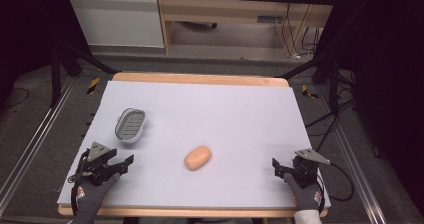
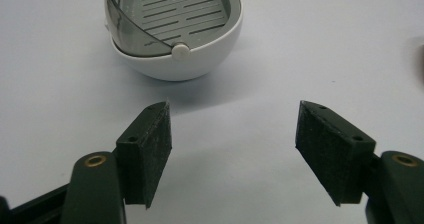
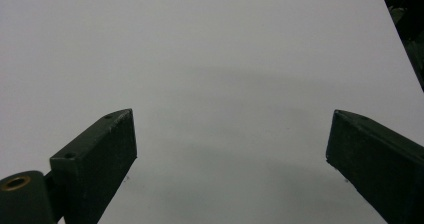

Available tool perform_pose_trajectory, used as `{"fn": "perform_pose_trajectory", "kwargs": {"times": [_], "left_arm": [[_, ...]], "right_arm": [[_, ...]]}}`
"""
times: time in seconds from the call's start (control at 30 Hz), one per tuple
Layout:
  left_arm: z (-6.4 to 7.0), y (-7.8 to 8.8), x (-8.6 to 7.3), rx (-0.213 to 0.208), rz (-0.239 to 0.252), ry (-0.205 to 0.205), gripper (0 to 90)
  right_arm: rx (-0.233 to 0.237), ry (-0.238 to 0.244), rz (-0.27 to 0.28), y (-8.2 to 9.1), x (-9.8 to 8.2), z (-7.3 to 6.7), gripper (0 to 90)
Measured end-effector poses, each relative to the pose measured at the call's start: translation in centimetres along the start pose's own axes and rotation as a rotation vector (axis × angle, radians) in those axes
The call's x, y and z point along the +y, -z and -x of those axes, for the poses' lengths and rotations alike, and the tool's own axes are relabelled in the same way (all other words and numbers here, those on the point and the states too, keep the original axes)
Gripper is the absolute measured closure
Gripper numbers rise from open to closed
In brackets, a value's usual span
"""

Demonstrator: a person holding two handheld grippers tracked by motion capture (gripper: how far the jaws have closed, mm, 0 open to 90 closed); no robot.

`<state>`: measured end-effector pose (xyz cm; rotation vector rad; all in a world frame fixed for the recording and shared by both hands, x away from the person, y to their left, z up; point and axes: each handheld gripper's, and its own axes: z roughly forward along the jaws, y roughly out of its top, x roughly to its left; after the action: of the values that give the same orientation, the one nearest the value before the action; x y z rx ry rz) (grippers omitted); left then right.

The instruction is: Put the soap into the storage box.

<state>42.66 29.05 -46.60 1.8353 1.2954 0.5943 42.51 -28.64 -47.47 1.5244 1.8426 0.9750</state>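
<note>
Left gripper (image 1: 120, 163): jaws wide apart, holding nothing, just short of soap dish (image 1: 131, 126). Right gripper (image 1: 281, 168): jaws wide apart, empty, well right of it. Soap bar (image 1: 197, 157) lies between the grippers, right of dish.

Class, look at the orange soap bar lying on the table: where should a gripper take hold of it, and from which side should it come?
Probably across the soap bar's short width at its middle, coming down from above. It lies flat, an elongated rounded oval, so its long sides give the narrowest span, with open table all round it.
</note>
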Motion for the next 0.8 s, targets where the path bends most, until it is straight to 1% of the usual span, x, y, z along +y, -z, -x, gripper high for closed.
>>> {"fn": "perform_pose_trajectory", "kwargs": {"times": [0.03, 0.07, 0.1, 0.17, 0.2, 0.27, 0.33, 0.4, 0.43, 0.53, 0.57, 0.63, 0.7, 0.8], "left_arm": [[0.0, 0.0, 0.0, 0.0, 0.0, 0.0, 30.0], [0.1, 0.1, 0.0, 0.0, 0.004, -0.006, 30.0], [0.3, 0.2, 0.1, -0.009, 0.008, -0.008, 30.5], [0.4, 0.2, 0.1, -0.011, 0.009, -0.008, 30.9], [0.6, 0.2, 0.1, -0.019, 0.012, -0.006, 30.9], [1.0, 0.2, 0.1, -0.034, 0.013, -0.016, 32.0], [1.2, 0.3, 0.2, -0.037, 0.015, -0.023, 32.3], [1.4, 0.3, 0.2, -0.043, 0.021, -0.021, 32.8], [1.7, 0.4, 0.3, -0.047, 0.022, -0.03, 33.1], [2.0, 0.4, 0.4, -0.053, 0.028, -0.037, 33.4], [2.2, 0.4, 0.4, -0.064, 0.027, -0.04, 33.4], [2.4, 0.4, 0.4, -0.066, 0.028, -0.045, 33.4], [2.6, 0.4, 0.5, -0.066, 0.024, -0.064, 33.2], [2.9, 0.4, 0.5, -0.067, 0.02, -0.074, 32.8]], "right_arm": [[-0.003, 0.01, 0.003, 0.0, 0.0, -0.2, 6.0], [-0.003, 0.01, 0.003, 0.0, 0.0, -0.2, 6.0], [-0.003, 0.018, 0.012, 0.2, 0.0, -0.5, 5.9], [-0.008, 0.024, 0.018, 0.3, 0.1, -0.7, 5.9], [-0.008, 0.024, 0.018, 0.3, 0.1, -0.7, 5.9], [-0.004, 0.03, 0.016, 0.4, 0.1, -1.0, 6.7], [0.0, 0.031, 0.015, 0.4, 0.1, -1.1, 6.9], [0.008, 0.031, 0.011, 0.4, 0.0, -1.1, 7.2], [0.011, 0.031, 0.009, 0.4, 0.0, -1.2, 7.2], [0.014, 0.03, 0.004, 0.4, 0.0, -1.2, 7.2], [0.014, 0.028, -0.002, 0.3, 0.0, -1.1, 7.3], [0.015, 0.024, -0.003, 0.3, 0.0, -1.0, 7.3], [0.015, 0.019, 0.001, 0.3, 0.0, -1.0, 7.3], [0.013, 0.019, 0.004, 0.3, 0.0, -1.0, 7.3]]}}
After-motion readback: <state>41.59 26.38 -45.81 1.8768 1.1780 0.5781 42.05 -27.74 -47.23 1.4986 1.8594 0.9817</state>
